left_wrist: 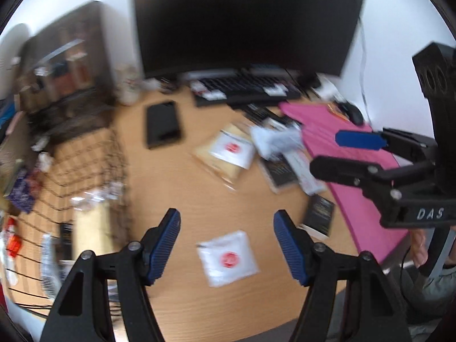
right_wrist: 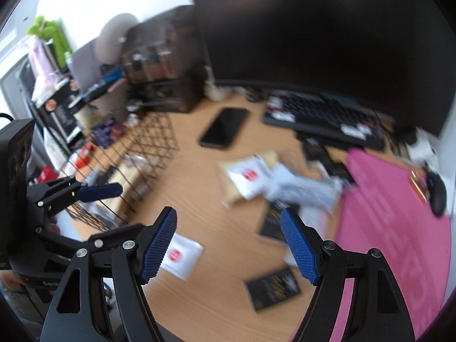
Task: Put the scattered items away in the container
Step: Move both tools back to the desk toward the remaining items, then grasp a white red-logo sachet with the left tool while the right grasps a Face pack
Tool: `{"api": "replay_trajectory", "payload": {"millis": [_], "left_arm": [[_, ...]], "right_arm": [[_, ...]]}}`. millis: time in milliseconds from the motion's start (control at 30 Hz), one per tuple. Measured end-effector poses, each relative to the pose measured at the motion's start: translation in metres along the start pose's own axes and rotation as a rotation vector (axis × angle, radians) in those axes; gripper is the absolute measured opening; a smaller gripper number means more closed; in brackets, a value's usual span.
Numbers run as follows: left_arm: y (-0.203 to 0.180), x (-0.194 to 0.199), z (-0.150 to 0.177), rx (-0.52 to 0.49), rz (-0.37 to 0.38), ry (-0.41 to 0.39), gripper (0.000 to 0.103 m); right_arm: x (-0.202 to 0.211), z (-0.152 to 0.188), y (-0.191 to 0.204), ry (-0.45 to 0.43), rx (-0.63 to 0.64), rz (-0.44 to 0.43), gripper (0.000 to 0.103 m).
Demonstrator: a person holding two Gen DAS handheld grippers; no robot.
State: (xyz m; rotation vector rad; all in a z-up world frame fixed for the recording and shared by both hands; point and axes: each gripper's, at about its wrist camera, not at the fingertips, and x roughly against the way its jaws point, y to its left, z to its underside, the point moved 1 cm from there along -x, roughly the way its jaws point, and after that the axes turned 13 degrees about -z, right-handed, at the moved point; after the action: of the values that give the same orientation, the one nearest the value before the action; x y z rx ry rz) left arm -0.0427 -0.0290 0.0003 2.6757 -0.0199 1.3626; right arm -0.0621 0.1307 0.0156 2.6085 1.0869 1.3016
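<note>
Both views are blurred. My left gripper (left_wrist: 227, 243) is open and empty above a white sachet with a red dot (left_wrist: 228, 258) on the wooden desk; that sachet also shows in the right wrist view (right_wrist: 181, 255). My right gripper (right_wrist: 229, 246) is open and empty over the desk, with black packets (right_wrist: 273, 288) below it. It shows at the right of the left wrist view (left_wrist: 336, 154). A black wire basket (left_wrist: 85, 176) stands at the left and holds several packets; it also shows in the right wrist view (right_wrist: 148, 148). A pile of sachets (left_wrist: 236, 148) lies mid-desk.
A black phone (left_wrist: 163, 124) lies behind the pile. A keyboard (left_wrist: 248, 87) and a large monitor (left_wrist: 245, 20) stand at the back. A pink mat (left_wrist: 353, 154) with a mouse (right_wrist: 437, 193) covers the right side. A dark organiser (left_wrist: 68, 65) stands behind the basket.
</note>
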Motion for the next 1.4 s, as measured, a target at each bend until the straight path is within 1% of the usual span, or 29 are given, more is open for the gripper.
{"api": "replay_trajectory", "payload": {"millis": [67,133,233,300,400,467,567,633,700,767,833,867,933,967,1000,1033,1133,1267,1300,1367,1400], "left_arm": [[-0.018,-0.013,0.006,-0.028,0.015,0.032,0.072],[-0.029,-0.028,0.016,-0.049,0.017,0.075,0.072],[-0.031,-0.048,0.031,-0.034,0.012,0.139,0.072],[-0.03,-0.06,0.038,-0.022,0.004,0.176,0.072],[-0.031,-0.071,0.045,-0.024,-0.013,0.198,0.072],[-0.03,-0.078,0.046,-0.029,-0.048,0.208,0.072],[-0.022,-0.087,0.048,-0.003,-0.071,0.221,0.072],[-0.018,-0.088,0.048,0.008,-0.075,0.213,0.072],[-0.018,-0.087,0.049,-0.004,-0.082,0.199,0.072],[-0.019,-0.086,0.05,-0.008,-0.082,0.181,0.065],[-0.018,-0.086,0.049,-0.002,-0.081,0.176,0.053],[-0.017,-0.086,0.05,-0.002,-0.079,0.176,0.052],[-0.014,-0.085,0.05,0.004,-0.075,0.176,0.042],[-0.013,-0.084,0.05,0.012,-0.068,0.175,0.04],[-0.012,-0.083,0.05,0.017,-0.064,0.173,0.036],[-0.011,-0.082,0.05,0.018,-0.066,0.168,0.031],[-0.008,-0.079,0.049,0.026,-0.068,0.161,0.024],[-0.003,-0.081,0.048,0.039,-0.065,0.166,0.024],[-0.001,-0.081,0.047,0.039,-0.063,0.171,0.025],[0.001,-0.082,0.046,0.031,-0.091,0.186,0.035],[0.001,-0.082,0.046,0.025,-0.115,0.19,0.046]], "right_arm": [[0.001,0.017,-0.019,0.019,-0.029,0.029,0.076],[-0.004,0.038,-0.039,0.058,-0.063,0.063,0.076],[-0.016,0.063,-0.058,0.115,-0.1,0.074,0.076],[-0.019,0.076,-0.066,0.131,-0.111,0.072,0.076],[-0.026,0.082,-0.072,0.139,-0.128,0.058,0.076],[-0.027,0.083,-0.073,0.142,-0.123,0.063,0.076],[-0.026,0.082,-0.071,0.134,-0.116,0.07,0.076],[-0.03,0.082,-0.068,0.138,-0.101,0.078,0.076],[-0.038,0.082,-0.067,0.153,-0.093,0.079,0.076],[-0.045,0.084,-0.065,0.167,-0.085,0.071,0.076],[-0.05,0.086,-0.063,0.179,-0.079,0.07,0.076],[-0.052,0.087,-0.062,0.183,-0.074,0.073,0.076],[-0.057,0.089,-0.061,0.187,-0.068,0.076,0.076],[-0.059,0.089,-0.061,0.187,-0.069,0.073,0.077],[-0.061,0.089,-0.061,0.19,-0.069,0.073,0.078],[-0.062,0.088,-0.06,0.193,-0.066,0.078,0.078],[-0.069,0.09,-0.055,0.214,-0.044,0.076,0.078],[-0.074,0.092,-0.051,0.222,-0.014,0.091,0.08],[-0.075,0.093,-0.051,0.223,-0.013,0.091,0.08],[-0.074,0.092,-0.052,0.218,-0.024,0.081,0.08],[-0.073,0.092,-0.053,0.215,-0.034,0.073,0.08]]}}
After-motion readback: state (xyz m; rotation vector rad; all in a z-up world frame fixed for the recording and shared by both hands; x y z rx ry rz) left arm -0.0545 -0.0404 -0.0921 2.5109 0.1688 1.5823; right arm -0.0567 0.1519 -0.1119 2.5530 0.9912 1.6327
